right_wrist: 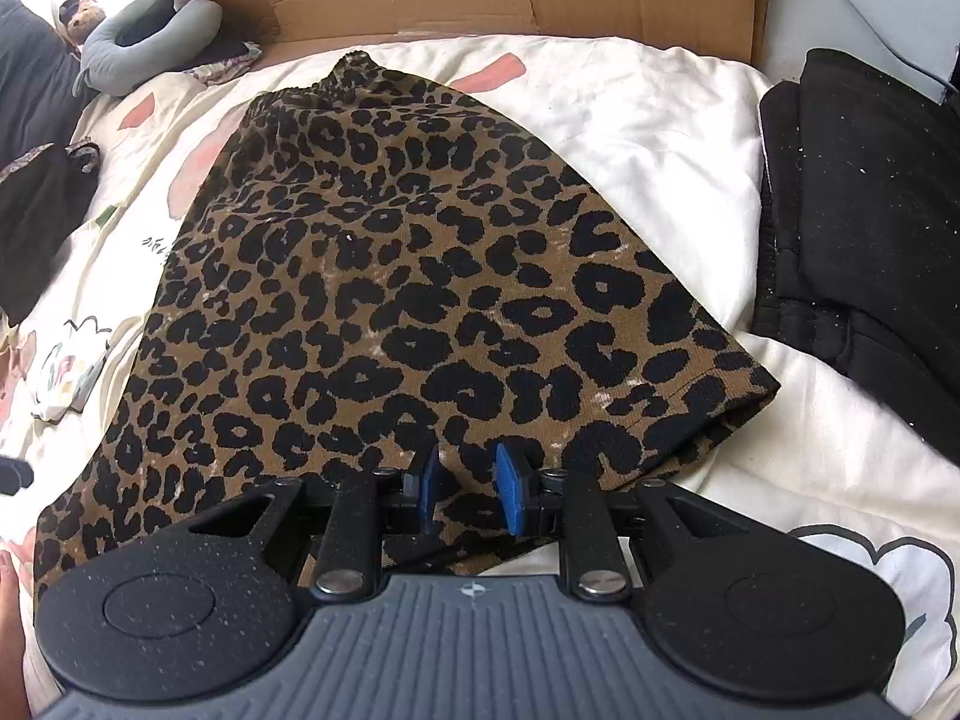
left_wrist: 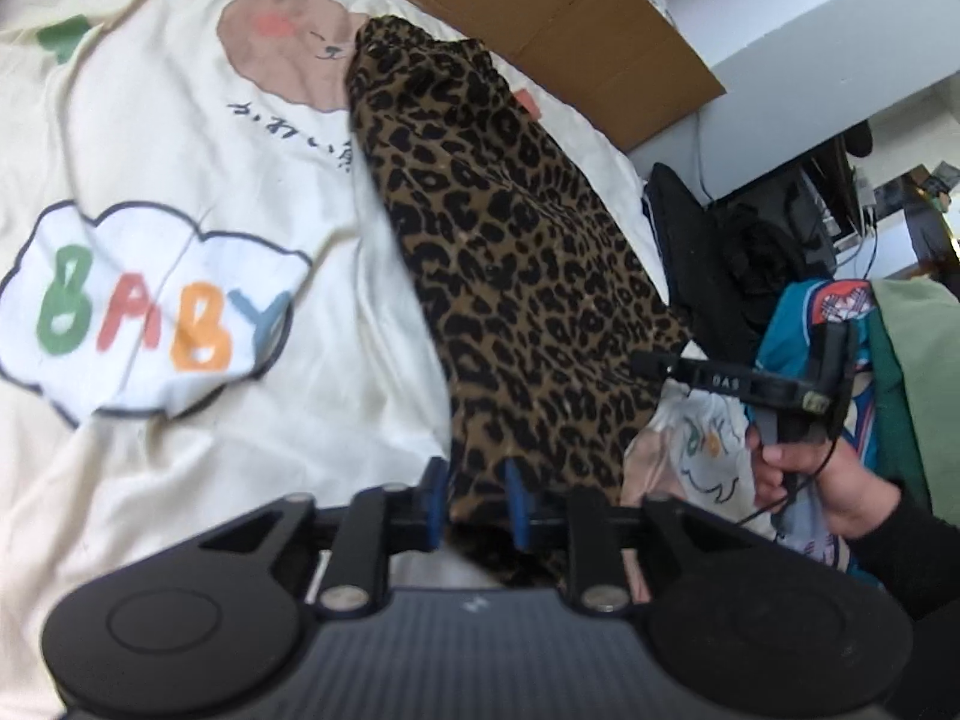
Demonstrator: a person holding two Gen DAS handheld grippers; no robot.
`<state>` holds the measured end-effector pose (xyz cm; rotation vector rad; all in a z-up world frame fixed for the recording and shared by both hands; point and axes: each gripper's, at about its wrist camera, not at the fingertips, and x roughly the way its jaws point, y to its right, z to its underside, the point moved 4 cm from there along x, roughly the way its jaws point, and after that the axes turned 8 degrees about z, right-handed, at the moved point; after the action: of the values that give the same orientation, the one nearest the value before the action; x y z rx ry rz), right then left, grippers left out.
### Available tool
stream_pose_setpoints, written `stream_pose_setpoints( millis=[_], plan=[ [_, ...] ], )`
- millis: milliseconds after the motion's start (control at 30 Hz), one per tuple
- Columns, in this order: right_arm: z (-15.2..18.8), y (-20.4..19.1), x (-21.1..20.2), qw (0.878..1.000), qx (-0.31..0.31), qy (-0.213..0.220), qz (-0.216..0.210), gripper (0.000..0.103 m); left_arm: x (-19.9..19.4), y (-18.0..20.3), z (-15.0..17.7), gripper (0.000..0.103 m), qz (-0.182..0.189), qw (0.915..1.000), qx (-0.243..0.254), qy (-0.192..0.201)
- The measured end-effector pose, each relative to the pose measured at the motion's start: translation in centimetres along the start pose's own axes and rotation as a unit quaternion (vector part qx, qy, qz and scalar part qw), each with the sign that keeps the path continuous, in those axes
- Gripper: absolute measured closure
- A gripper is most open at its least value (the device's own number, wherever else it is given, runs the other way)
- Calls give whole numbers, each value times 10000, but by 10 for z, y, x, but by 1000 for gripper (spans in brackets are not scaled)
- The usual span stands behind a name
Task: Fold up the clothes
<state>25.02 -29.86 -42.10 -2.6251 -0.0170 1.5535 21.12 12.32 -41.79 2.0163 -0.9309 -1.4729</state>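
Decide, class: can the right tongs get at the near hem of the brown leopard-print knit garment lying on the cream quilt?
Probably yes. The right tongs hang just above the brown leopard-print knit garment, nothing between them and its hem.

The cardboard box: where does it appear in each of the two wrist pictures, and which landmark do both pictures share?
Left wrist: the cardboard box runs along the top, centre to right, behind the cream bedding.
Right wrist: it spans the top edge, centre to right, beyond the bedding.
Shared landmark: the leopard-print garment, spread on the bedding just below the box in both views.
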Motion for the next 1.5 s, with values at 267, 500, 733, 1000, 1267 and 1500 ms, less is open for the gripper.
stream_pose_setpoints(
  millis=[267, 500, 733, 1000, 1267, 1500],
  plan=[
    [1, 1, -1, 10000, 30, 4, -66, 75, 27, 11, -7, 73, 49, 9998, 163, -63],
    [3, 4, -1, 9998, 124, 14, -136, 75, 53, 36, 9, 74, 380, 9970, 444, -500],
    [4, 6, 1, 9997, 181, 16, -163, 75, 64, 17, 26, 84, 25, 9958, 507, -768],
    [5, 6, 2, 9997, 144, 7, -177, 75, 54, 6, 35, 88, -97, 9946, 484, -912],
    [5, 4, 1, 9999, 89, -2, -135, 75, 29, 9, 39, 77, -170, 9937, 601, -925],
    [5, 4, 1, 9999, 73, -18, -119, 75, 16, -1, 17, 65, -254, 9984, 326, -396]
  ],
)
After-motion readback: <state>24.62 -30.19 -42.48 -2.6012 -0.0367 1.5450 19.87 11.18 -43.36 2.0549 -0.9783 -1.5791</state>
